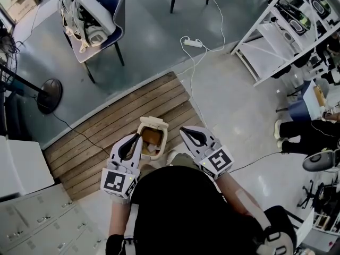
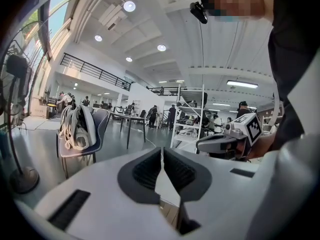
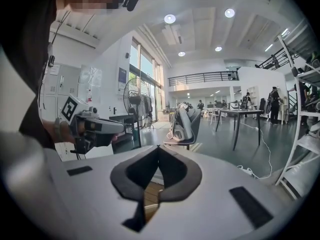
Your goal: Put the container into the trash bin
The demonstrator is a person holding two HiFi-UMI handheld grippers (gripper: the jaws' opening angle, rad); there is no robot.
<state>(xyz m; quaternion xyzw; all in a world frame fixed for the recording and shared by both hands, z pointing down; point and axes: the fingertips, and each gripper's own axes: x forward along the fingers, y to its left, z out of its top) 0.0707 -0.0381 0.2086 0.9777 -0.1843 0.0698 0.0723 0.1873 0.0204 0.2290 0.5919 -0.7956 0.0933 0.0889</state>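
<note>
Head view: left gripper [image 1: 137,139] and right gripper [image 1: 184,131], both pressed together and empty, flank the open trash bin [image 1: 152,122]; a careless swing might topple it.

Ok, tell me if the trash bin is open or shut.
Open: the trash bin has its lid flipped back, and the head view sees inside.
</note>
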